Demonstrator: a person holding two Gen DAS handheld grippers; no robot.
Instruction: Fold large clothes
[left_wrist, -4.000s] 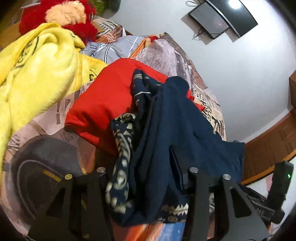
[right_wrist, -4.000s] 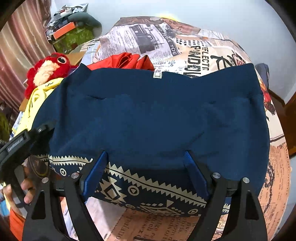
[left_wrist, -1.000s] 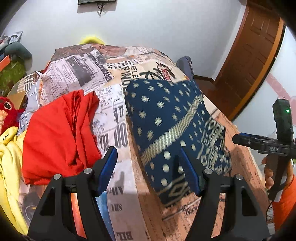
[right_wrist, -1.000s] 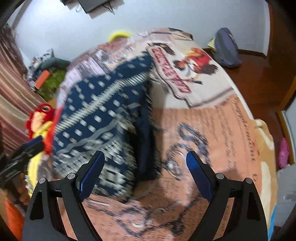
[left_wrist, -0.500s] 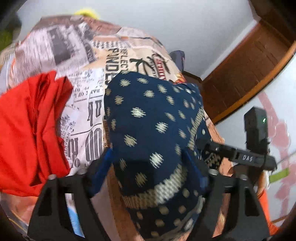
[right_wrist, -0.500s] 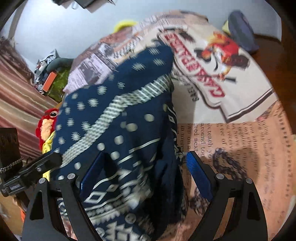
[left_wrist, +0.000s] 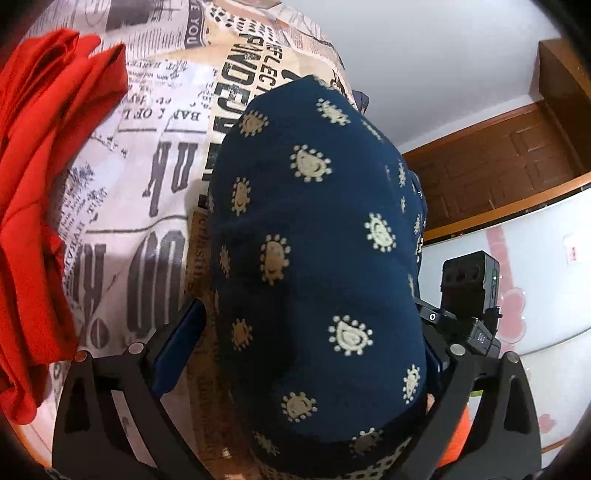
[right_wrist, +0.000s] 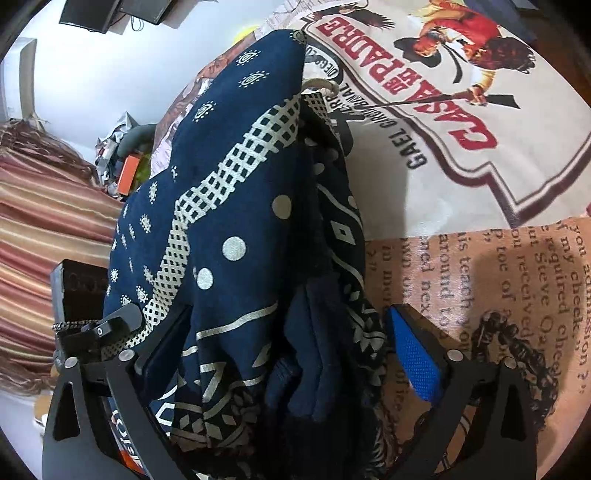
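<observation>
A folded navy garment with cream paisley and lattice print (left_wrist: 314, 258) lies on the printed bedspread (left_wrist: 147, 177). It also fills the right wrist view (right_wrist: 236, 236). My left gripper (left_wrist: 306, 343) is open, its jaws wide on either side of the bundle's near end. My right gripper (right_wrist: 288, 354) is open too, straddling the other end, where folded layers and a plain navy lining show. The right gripper body (left_wrist: 469, 291) shows behind the bundle in the left wrist view.
A red garment (left_wrist: 40, 184) lies crumpled on the bed to the left. A wooden door (left_wrist: 517, 158) and white wall are beyond the bed. Striped curtains (right_wrist: 48, 229) and clutter (right_wrist: 125, 162) sit at the far left of the right wrist view.
Both grippers have closed in on the folded navy bundle from opposite ends. It now fills the space between each pair of open jaws. Four seconds ago the garment was spread wide.
</observation>
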